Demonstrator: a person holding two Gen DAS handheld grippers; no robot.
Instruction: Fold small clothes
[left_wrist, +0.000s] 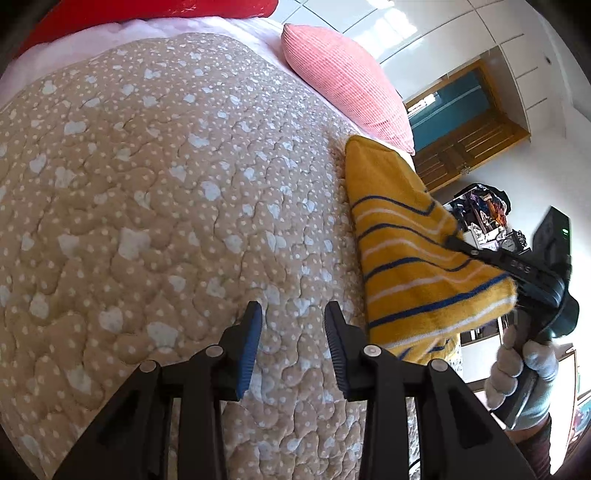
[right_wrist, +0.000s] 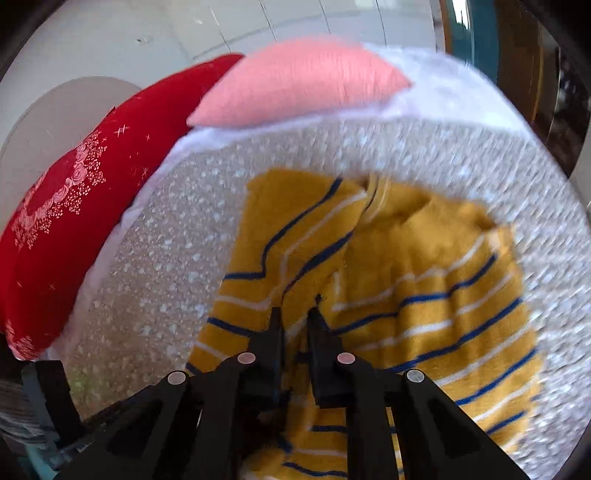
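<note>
right gripper (right_wrist: 295, 317) clamped on yellow striped sweater (right_wrist: 388, 288), fabric lifted off quilt (left_wrist: 147, 184) | left gripper (left_wrist: 293, 314) parted, empty, just beside sweater

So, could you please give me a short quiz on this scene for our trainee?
1. True or false: the left gripper holds the yellow striped sweater.
2. Which lies next to the red cushion? A: pink cushion. B: green blanket. C: blue towel.
3. Fill in: the right gripper is shut on the ____.
Key: 1 false; 2 A; 3 sweater.
</note>
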